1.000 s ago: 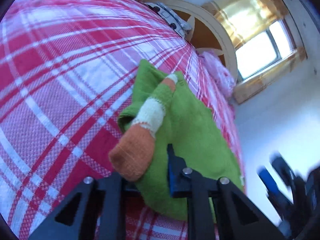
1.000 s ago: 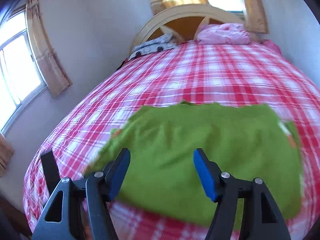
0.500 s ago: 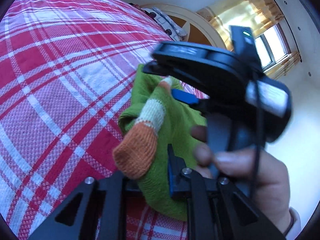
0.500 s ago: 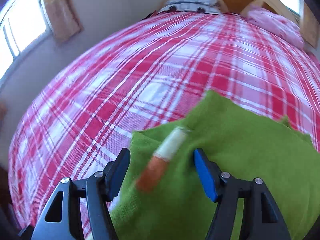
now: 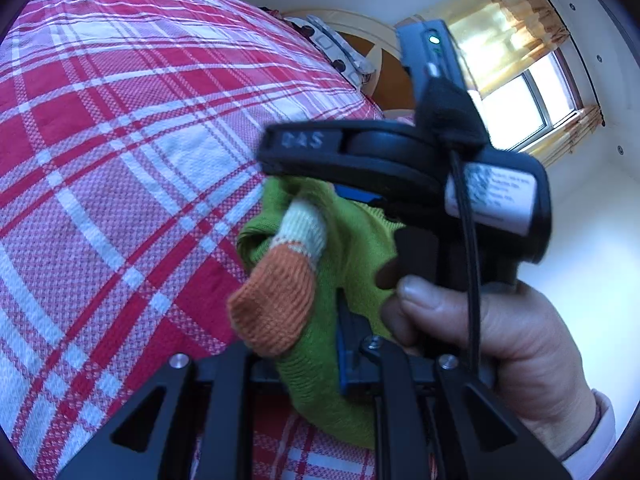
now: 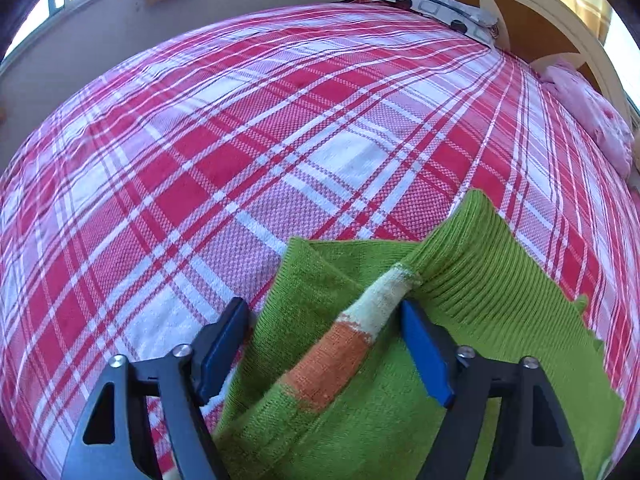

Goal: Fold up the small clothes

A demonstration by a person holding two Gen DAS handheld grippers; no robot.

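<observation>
A small green knit sweater (image 6: 460,296) with an orange and white striped sleeve (image 6: 352,336) lies on the red and white plaid bedspread (image 6: 240,140). My left gripper (image 5: 296,344) is shut on the sweater's folded edge (image 5: 320,376), the orange cuff (image 5: 276,304) draped over its left finger. My right gripper (image 6: 324,344) is open, its blue pads on either side of the striped sleeve, low over the sweater. The right gripper also shows in the left wrist view (image 5: 360,196), held by a hand just above the sweater.
A cream wooden headboard (image 6: 560,12) stands at the far end of the bed. A pink pillow (image 6: 592,120) and a patterned grey pillow (image 6: 440,4) lie against it. Curtained windows (image 5: 532,100) are on the walls.
My right gripper has come in over the sweater and lowered around the striped sleeve. The left gripper has kept its hold and barely moved.
</observation>
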